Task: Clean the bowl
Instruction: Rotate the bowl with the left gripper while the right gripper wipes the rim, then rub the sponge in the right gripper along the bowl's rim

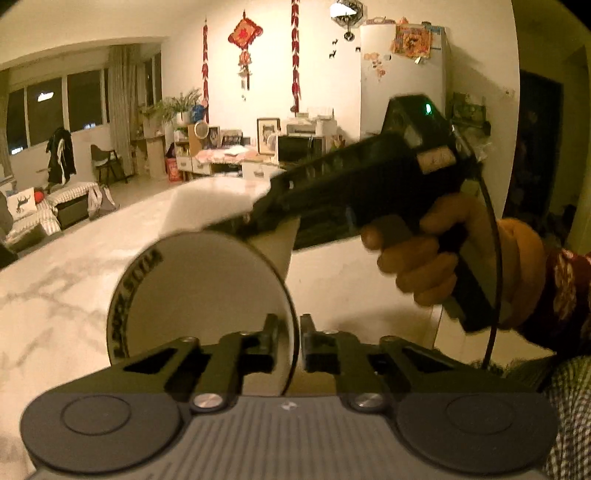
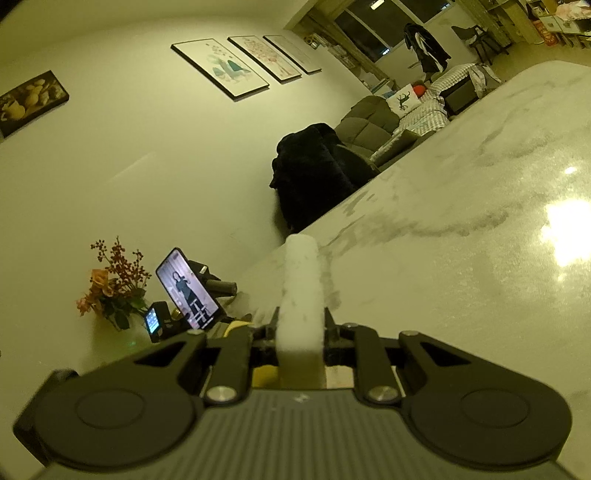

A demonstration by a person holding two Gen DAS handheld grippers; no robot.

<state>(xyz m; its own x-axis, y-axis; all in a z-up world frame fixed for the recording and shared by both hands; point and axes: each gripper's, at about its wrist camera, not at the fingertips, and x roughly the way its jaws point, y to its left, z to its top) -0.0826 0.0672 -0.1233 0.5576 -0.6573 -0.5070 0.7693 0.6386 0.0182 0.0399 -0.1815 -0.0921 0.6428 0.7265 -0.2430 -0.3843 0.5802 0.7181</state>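
Both jaws closed, bowl [image 1: 199,295] rim between left

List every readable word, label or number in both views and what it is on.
Nothing can be read for certain.
Bowl, clamped at its rim by the left gripper: dark lettering around the inside, too blurred.
Phone screen: text too small.
Red wall ornament: character unreadable.
Fridge stickers: illegible.
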